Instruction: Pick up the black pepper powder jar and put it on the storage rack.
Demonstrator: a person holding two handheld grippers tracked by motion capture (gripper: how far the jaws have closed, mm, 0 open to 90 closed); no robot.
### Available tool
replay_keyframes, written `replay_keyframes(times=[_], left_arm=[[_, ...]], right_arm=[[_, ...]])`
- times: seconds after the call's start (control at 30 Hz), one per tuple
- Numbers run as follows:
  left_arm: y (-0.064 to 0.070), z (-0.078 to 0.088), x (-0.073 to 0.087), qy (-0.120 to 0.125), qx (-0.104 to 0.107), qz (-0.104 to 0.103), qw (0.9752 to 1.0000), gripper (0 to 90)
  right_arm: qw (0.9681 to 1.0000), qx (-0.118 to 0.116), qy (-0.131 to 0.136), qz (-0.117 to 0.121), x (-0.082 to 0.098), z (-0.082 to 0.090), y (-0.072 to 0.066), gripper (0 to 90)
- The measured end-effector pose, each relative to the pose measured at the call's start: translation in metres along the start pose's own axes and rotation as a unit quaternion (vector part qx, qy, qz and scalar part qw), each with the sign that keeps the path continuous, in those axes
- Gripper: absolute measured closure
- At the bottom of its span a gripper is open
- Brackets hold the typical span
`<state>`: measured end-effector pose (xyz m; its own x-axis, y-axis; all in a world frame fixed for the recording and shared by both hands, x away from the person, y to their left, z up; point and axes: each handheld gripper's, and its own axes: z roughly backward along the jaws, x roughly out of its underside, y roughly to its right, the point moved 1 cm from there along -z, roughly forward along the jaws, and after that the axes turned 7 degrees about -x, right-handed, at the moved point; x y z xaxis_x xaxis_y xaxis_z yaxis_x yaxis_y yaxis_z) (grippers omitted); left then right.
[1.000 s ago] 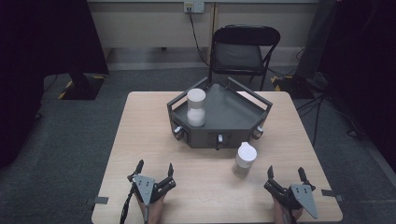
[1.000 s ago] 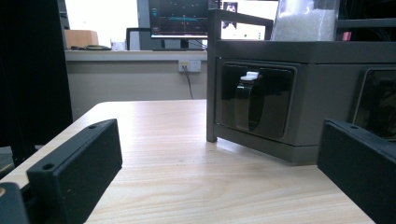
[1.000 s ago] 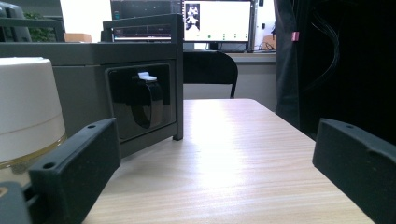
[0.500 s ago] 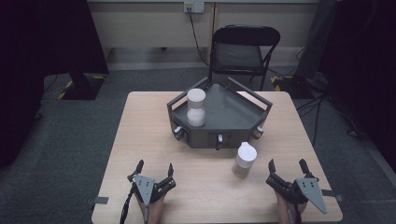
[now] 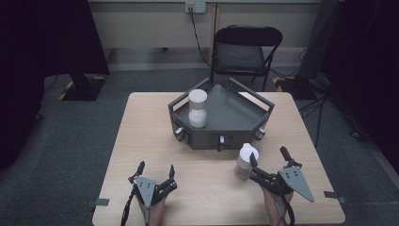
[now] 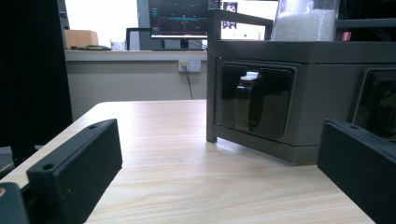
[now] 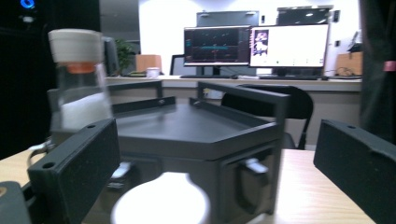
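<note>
— What had changed in that last second?

— The right gripper point(image 5: 268, 160) had risen off the near right edge of the pale wooden table point(image 5: 141, 141) and swung left toward the small white-capped clear jar point(image 5: 245, 161), which stood on the tabletop just in front of the dark grey angular metal tray point(image 5: 230, 120). Its jaws were spread wide, the left one just beside the jar, nothing between them yet.

— And the left gripper point(image 5: 155, 172)?

— It had stayed put near the table's near left edge, jaws likewise spread, holding nothing.

— So what did that mean for the work?

— I judged the reach for the jar had begun. A taller clear jar with white granules point(image 5: 197, 108) already stood in the tray's far left, so this one probably belonged beside it.
</note>
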<state>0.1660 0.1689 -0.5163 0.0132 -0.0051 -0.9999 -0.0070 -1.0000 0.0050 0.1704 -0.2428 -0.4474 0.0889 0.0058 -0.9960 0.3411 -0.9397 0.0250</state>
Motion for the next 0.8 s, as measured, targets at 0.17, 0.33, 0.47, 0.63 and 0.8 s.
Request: replay_keyframes(times=[0.17, 0.33, 0.47, 0.63, 0.8], left_arm=[[0.0, 0.0, 0.0, 0.0, 0.0, 0.0, 1.0, 0.0], [0.0, 0.0, 0.0, 0.0, 0.0, 0.0, 1.0, 0.0], [0.0, 0.0, 0.0, 0.0, 0.0, 0.0, 1.0, 0.0], [0.0, 0.0, 0.0, 0.0, 0.0, 0.0, 1.0, 0.1], [0.0, 0.0, 0.0, 0.0, 0.0, 0.0, 1.0, 0.1]], right_arm=[[0.9997, -0.012, -0.021, 0.001, 0.01, -0.008, -0.011, 0.2], [0.9994, -0.012, -0.031, -0.009, 0.019, -0.01, -0.014, 1.9], [0.9987, -0.018, -0.045, -0.019, 0.023, -0.01, -0.013, 5.1], [0.9982, -0.021, -0.051, -0.021, 0.028, -0.01, -0.014, 9.4], [0.9975, -0.014, -0.065, -0.023, 0.033, -0.016, -0.015, 12.3]])
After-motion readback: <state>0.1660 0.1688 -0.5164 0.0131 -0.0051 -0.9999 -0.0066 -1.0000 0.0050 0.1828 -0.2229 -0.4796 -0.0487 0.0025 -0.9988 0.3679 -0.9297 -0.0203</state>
